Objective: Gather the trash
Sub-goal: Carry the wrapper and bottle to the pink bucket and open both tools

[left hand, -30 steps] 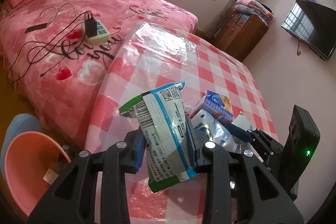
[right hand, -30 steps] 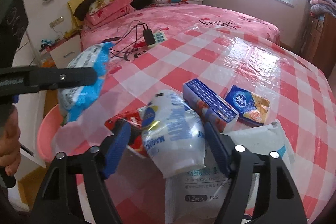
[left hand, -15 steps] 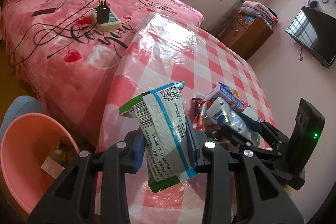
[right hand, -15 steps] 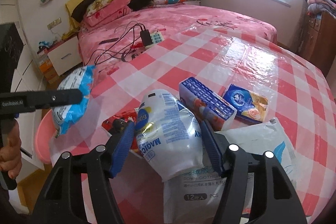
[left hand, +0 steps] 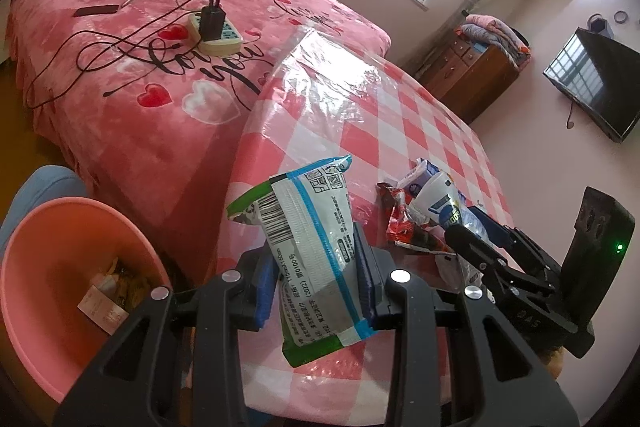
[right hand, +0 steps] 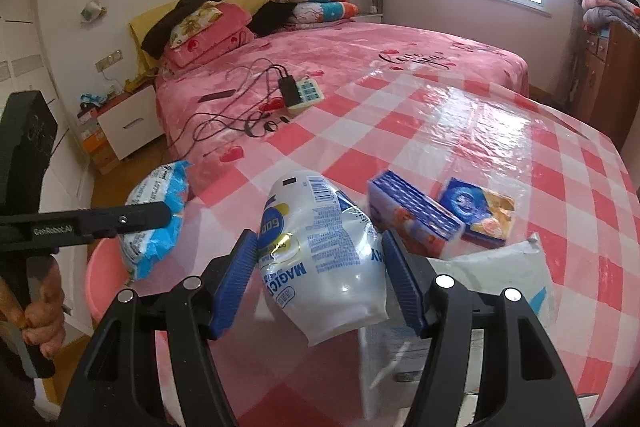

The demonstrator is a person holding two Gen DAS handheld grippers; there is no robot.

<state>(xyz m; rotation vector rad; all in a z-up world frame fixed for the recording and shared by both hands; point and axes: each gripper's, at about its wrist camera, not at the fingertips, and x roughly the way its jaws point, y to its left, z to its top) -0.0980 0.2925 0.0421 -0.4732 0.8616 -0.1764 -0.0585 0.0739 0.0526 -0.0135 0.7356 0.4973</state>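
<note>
My left gripper (left hand: pixel 316 291) is shut on a white, blue and green wipes packet (left hand: pixel 308 239), held upright over the table's near edge. A pink basin (left hand: pixel 48 267) with scraps in it stands on the floor to its lower left. My right gripper (right hand: pixel 320 267) is shut on a crumpled white plastic cup (right hand: pixel 320 255) that lies tilted just above the checked table (right hand: pixel 440 131). In the right wrist view the left gripper's fingers (right hand: pixel 160 213) and its packet (right hand: pixel 156 227) hang above the basin's rim (right hand: pixel 104 287). The left wrist view shows the right gripper (left hand: pixel 476 231) with the cup (left hand: pixel 438 195).
On the table lie a blue box (right hand: pixel 412 219), a blue and orange tissue pack (right hand: pixel 480 211), a white plastic bag (right hand: pixel 500 275) and a red wrapper (left hand: pixel 400 223). A pink bed (left hand: pixel 160 67) with a power strip (left hand: pixel 216 31) and cables borders the table. A hand (right hand: pixel 40 323) holds the left gripper.
The left gripper has carried the packet left and down towards the basin, which now shows more fully. The right jaws have closed in on the cup.
</note>
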